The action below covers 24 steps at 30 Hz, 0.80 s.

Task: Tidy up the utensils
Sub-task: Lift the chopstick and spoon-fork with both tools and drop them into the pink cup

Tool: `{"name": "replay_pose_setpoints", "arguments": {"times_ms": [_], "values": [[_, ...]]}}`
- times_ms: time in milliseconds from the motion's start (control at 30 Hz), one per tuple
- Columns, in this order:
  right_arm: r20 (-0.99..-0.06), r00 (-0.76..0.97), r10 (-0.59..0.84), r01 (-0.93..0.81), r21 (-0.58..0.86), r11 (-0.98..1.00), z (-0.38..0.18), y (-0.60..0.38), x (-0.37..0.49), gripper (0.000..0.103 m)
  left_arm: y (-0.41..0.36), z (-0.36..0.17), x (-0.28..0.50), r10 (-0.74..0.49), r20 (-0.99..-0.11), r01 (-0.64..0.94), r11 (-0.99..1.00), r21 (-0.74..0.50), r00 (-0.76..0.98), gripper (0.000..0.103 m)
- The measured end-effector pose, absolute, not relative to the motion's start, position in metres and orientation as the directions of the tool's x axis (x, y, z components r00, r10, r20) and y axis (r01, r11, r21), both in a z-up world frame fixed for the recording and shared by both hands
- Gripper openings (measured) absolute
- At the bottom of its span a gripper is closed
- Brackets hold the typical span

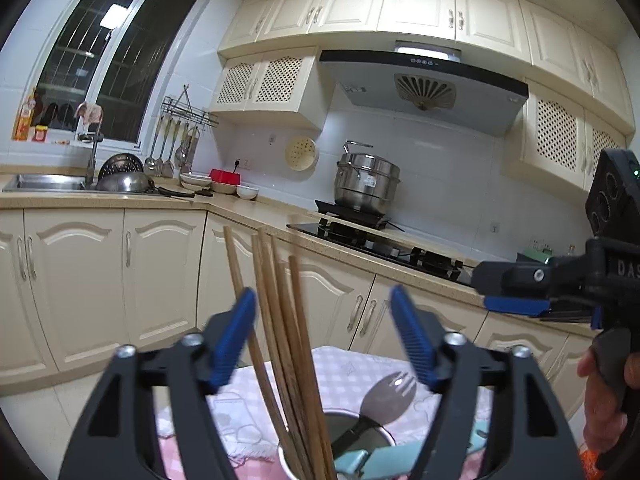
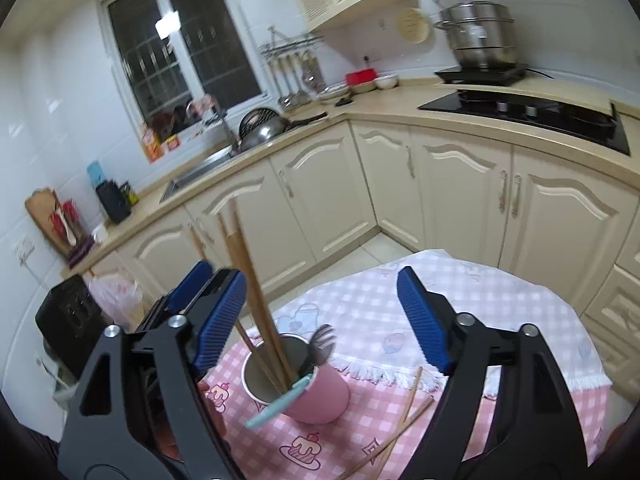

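I see matt brown wooden chopsticks (image 2: pixel 256 312) standing in a smooth pink cup with a dull metal lining (image 2: pixel 320 390), beside a brushed grey metal spork (image 1: pixel 390 394) and a matt pale-blue plastic handle (image 2: pixel 278 404). Under them lies a soft pink-and-white checked cloth with a fringed hem (image 2: pixel 400 412). At two o'clock in my right view a glossy black glass hob (image 2: pixel 532 114) shines; above it stands a polished steel steamer pot (image 2: pixel 478 34).

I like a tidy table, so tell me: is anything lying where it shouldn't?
Yes. Two loose chopsticks lie crossed on the pink tablecloth beside the pink cup, while the other chopsticks and the spork already stand inside it.
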State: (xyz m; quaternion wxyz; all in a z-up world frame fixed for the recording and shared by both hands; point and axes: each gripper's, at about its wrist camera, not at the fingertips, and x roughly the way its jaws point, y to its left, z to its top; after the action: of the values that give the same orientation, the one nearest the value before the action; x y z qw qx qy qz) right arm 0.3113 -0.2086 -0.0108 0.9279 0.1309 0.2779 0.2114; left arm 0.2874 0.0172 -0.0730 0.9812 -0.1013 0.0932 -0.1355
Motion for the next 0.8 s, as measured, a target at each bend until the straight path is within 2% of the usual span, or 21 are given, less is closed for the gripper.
{"name": "replay_pose_setpoints", "arguments": {"times_ms": [100, 200, 500, 800], "values": [[-0.461, 0.769, 0.443, -0.287, 0.371, 0.883, -0.013, -0.221, 0.304, 0.083, 0.018, -0.067, 0.277, -0.275, -0.148, 0.240, 0.947, -0.215, 0.950, 0.090], [-0.472, 0.772, 0.426, -0.258, 0.379, 0.889, -0.017, -0.231, 0.298, 0.084, 0.020, -0.062, 0.268, -0.268, -0.151, 0.233, 0.949, -0.212, 0.952, 0.093], [-0.531, 0.758, 0.379, -0.176, 0.393, 0.903, -0.040, -0.253, 0.280, 0.085, 0.023, -0.052, 0.238, -0.257, -0.172, 0.229, 0.959, -0.168, 0.951, 0.093], [-0.597, 0.719, 0.355, -0.121, 0.395, 0.911, -0.070, -0.264, 0.265, 0.085, 0.022, -0.061, 0.214, -0.278, -0.233, 0.248, 0.957, -0.148, 0.932, 0.093]]}}
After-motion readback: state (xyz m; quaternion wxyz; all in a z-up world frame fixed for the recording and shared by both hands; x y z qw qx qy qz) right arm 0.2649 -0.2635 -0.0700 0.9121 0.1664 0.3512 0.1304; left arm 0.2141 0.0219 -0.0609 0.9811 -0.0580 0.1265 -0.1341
